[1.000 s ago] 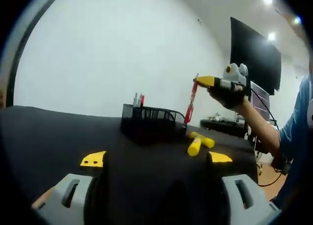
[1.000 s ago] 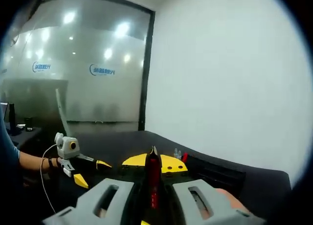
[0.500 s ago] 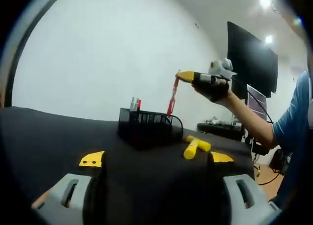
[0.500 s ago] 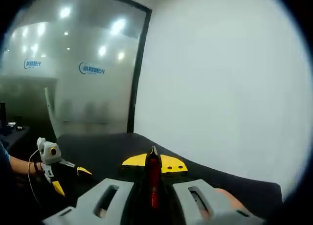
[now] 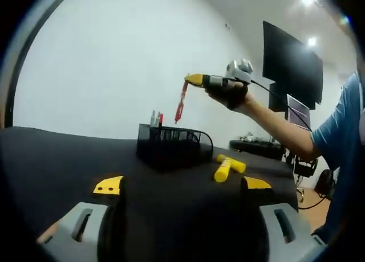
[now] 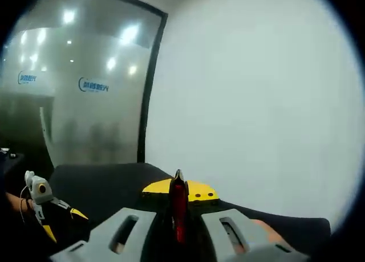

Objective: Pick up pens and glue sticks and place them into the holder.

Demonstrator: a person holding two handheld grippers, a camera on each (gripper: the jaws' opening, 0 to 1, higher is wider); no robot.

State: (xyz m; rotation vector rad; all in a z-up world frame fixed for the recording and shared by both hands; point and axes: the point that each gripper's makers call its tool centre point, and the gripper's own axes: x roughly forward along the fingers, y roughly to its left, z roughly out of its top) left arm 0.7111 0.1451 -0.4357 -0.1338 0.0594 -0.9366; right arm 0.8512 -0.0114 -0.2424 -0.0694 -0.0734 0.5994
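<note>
Above the black mesh holder (image 5: 173,145), high over the dark table (image 5: 63,159), right hand-held gripper (image 5: 193,80) pinching a red pen (image 5: 180,105), tip hanging down just over the rim. Pens already standing at the holder's left corner. Just right of the holder, two yellow glue sticks (image 5: 226,167) lying crossed. Nearer, left hand-held gripper (image 5: 181,185) low over the table, jaws spread wide, nothing held.

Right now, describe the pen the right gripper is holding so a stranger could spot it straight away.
Start at the black mesh holder on the black table. Above it the right gripper holds a red pen hanging tip down. Unlike the pens standing in the holder and the yellow glue sticks lying beside it, it is in mid-air.
</note>
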